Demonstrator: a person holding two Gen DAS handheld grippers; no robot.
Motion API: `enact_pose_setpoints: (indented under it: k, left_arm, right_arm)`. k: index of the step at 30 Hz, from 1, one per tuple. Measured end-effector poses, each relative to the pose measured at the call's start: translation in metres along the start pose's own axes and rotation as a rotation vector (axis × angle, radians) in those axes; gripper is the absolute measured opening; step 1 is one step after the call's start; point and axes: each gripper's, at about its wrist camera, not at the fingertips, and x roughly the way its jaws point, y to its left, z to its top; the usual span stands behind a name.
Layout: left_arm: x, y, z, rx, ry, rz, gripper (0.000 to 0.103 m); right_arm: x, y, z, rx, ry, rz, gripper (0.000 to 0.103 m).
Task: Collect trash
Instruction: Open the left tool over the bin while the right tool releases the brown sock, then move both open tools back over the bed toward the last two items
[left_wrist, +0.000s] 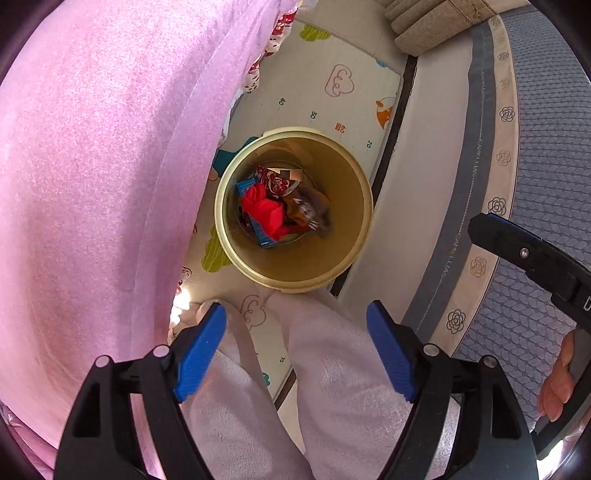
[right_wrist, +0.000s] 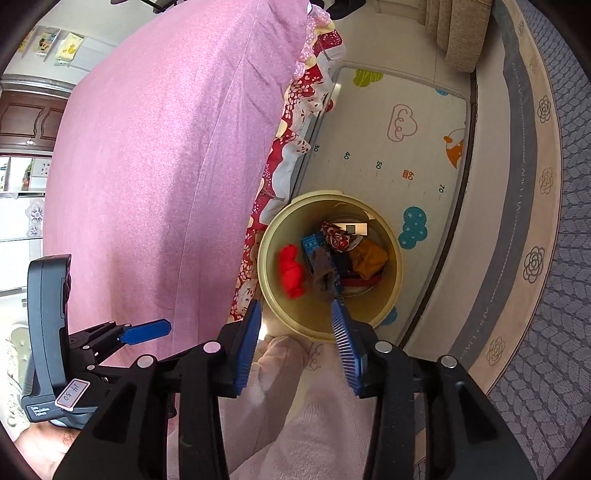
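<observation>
Crumpled, feather-light wrappers (right_wrist: 334, 236) lie loose in the yellow bin (right_wrist: 391, 291) just ahead of both your empty, spread-jawed grippers, left gripper (left_wrist: 295, 350) and right gripper (right_wrist: 295, 343); pinch any soft, slippery scrap by a fold.

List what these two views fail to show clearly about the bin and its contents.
- Falling brown piece, left wrist view: motion-blurred, so what it is stays unclear.
- Bin near rim, right wrist view: covered by the right tool.
- Blue box, left wrist view: mostly buried under the red wrapper.
- Wrapper print: too small.
</observation>
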Motion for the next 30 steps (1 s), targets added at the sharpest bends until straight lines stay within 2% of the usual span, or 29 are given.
enact_pose_setpoints:
  k: [8,15,18,23,25,30]
  left_arm:
    - [-0.006,0.014,-0.006,-0.047,-0.027,-0.029,0.078]
    - [-0.034,0.045,-0.018,-0.109,-0.099,-0.039,0.078]
    - [-0.048,0.071,-0.030,-0.165,-0.141,-0.047,0.078]
    - [-0.072,0.135,-0.062,-0.313,-0.212,-0.077,0.078]
    - [-0.082,0.164,-0.078,-0.383,-0.237,-0.103,0.078]
    - [-0.103,0.244,-0.131,-0.532,-0.310,-0.113,0.079]
  right_arm:
    - [-0.001,0.011,0.002,-0.033,0.010,-0.019,0.040]
    - [0.003,0.064,0.011,-0.143,0.021,-0.016,0.040]
    - [0.008,0.101,0.016,-0.221,0.032,-0.015,0.040]
    - [0.024,0.190,0.016,-0.391,0.060,-0.007,0.040]
    - [0.033,0.232,0.010,-0.468,0.075,0.001,0.040]
    - [0.061,0.338,-0.019,-0.647,0.110,0.024,0.040]
